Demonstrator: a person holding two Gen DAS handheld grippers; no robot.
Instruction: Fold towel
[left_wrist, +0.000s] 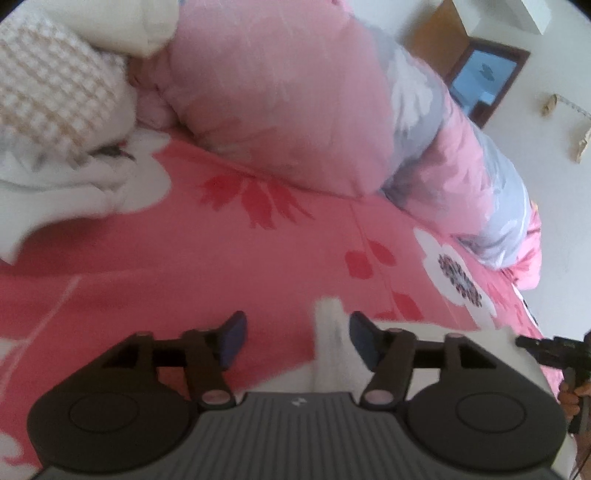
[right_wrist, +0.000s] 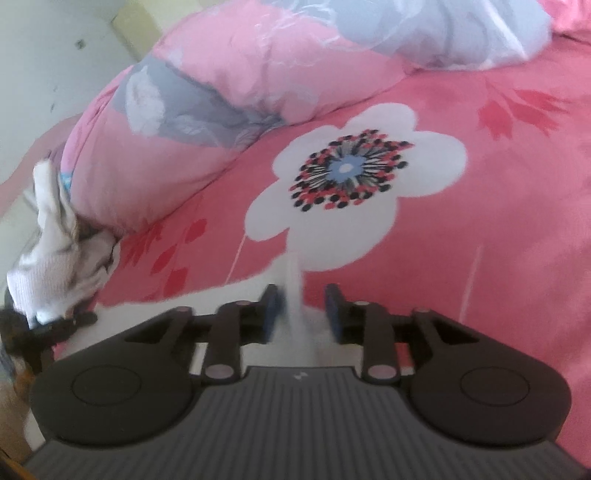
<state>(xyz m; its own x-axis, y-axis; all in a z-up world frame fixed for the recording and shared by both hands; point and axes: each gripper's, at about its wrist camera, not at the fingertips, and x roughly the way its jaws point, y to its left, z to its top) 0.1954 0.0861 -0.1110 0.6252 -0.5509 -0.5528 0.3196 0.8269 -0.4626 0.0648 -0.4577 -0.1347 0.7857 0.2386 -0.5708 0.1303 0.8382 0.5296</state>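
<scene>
A: Pink floral bedsheet (left_wrist: 184, 266), quilt (left_wrist: 280, 110) bunched at the back. Towel?

B: White towel (left_wrist: 327, 332) on the sheet, up front. Left gripper (left_wrist: 295, 338) jaws wide apart, towel edge by one pad, no grip.

A: Right gripper (right_wrist: 302, 310)?

B: Partly open, towel fold (right_wrist: 295, 295) standing between, not pinched.

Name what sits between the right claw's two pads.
In the right wrist view, a raised fold of the white towel stands between the open right claw's pads, close against the left one and clear of the other.
</scene>
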